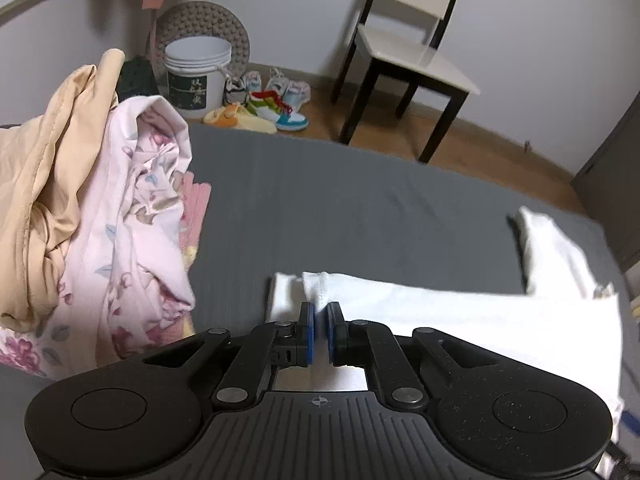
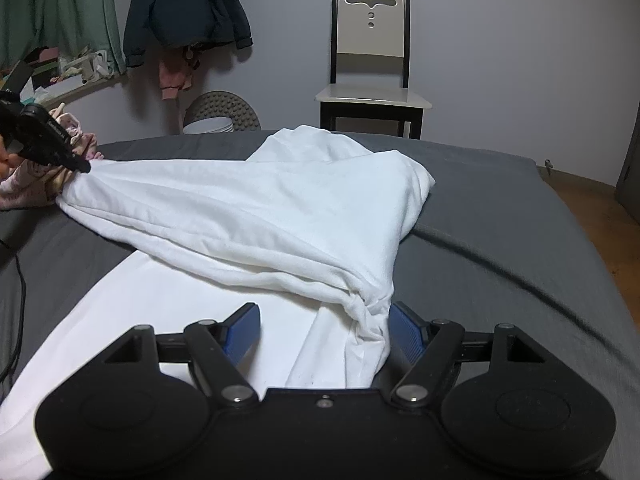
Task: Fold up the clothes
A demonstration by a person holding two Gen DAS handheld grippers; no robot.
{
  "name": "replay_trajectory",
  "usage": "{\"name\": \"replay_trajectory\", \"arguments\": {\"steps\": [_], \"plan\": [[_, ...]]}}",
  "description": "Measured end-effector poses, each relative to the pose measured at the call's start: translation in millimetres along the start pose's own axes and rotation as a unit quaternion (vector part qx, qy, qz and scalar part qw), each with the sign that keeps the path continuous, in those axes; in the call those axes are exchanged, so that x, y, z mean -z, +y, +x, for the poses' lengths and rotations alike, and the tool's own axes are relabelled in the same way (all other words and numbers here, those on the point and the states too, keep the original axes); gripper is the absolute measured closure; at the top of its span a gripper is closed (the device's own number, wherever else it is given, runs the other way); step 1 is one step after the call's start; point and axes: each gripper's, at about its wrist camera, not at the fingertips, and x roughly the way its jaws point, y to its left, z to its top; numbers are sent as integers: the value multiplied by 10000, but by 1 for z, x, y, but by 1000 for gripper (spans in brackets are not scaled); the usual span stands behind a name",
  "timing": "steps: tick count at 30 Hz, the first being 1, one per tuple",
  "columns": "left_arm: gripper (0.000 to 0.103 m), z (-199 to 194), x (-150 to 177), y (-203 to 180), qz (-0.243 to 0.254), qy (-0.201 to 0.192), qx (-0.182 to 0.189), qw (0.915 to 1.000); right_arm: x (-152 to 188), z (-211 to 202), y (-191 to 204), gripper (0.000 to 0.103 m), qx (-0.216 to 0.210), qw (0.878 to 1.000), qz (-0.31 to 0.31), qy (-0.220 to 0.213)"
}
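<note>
A white garment [image 2: 280, 200] lies on the grey bed [image 2: 500, 220], its upper layer lifted and stretched from left to right. My left gripper [image 1: 320, 312] is shut on an edge of the white garment [image 1: 460, 320]; in the right wrist view the left gripper [image 2: 80, 166] holds that corner up at the far left. My right gripper [image 2: 324, 312] is open wide. A twisted bunch of the cloth hangs between its blue pads [image 2: 406, 332], close against the right one and not clamped.
A heap of pink floral and beige bedding [image 1: 100, 220] fills the bed's left side. Beyond the bed stand a chair [image 2: 372, 96], a white bucket [image 1: 196, 76] and several shoes [image 1: 276, 108]. Jackets [image 2: 184, 4] hang on the wall. A black cable [image 2: 18, 300] runs along the bed's left.
</note>
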Motion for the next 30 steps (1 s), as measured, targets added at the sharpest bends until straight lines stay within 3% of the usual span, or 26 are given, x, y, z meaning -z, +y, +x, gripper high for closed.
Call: {"name": "replay_trajectory", "arguments": {"steps": [6,8,11,13,15,17,19,22,25,27,28,29,30], "plan": [[96,19,2,-7,218,388,-150,9989,0,0,1,33,7,10000,-39,18],[96,13,2,-7,194,215,-111,9995,0,0,1,33,4,10000,-32,19],[95,-9,4,3,-196,-263,280,9991,0,0,2,33,-8,10000,-39,22],[80,-19,8,9,-414,-275,498,9975,0,0,3,33,-20,10000,-65,28],[33,-24,17,10,-423,-230,616,9969,-1,0,3,33,-33,10000,-63,17],[20,-29,26,10,-372,-301,685,9965,-1,0,3,33,-37,10000,-62,15],[20,-29,33,9,-310,-354,679,9966,0,0,3,33,-26,10000,-69,20],[21,-16,38,8,-299,-176,643,9973,0,0,4,32,-18,10000,-77,9],[49,-8,43,2,-137,-129,542,9984,0,-1,4,32,-2,10000,-80,10],[78,-3,44,0,-115,-24,455,9989,0,0,4,32,3,10000,-71,29],[84,-1,45,0,-110,28,432,9990,1,0,4,32,-1,10000,-72,32],[99,1,46,0,-114,66,474,9988,1,0,4,32,-7,10000,-75,32],[99,0,46,0,-86,44,490,9988,1,0,4,32,-13,10000,-78,31]]}}
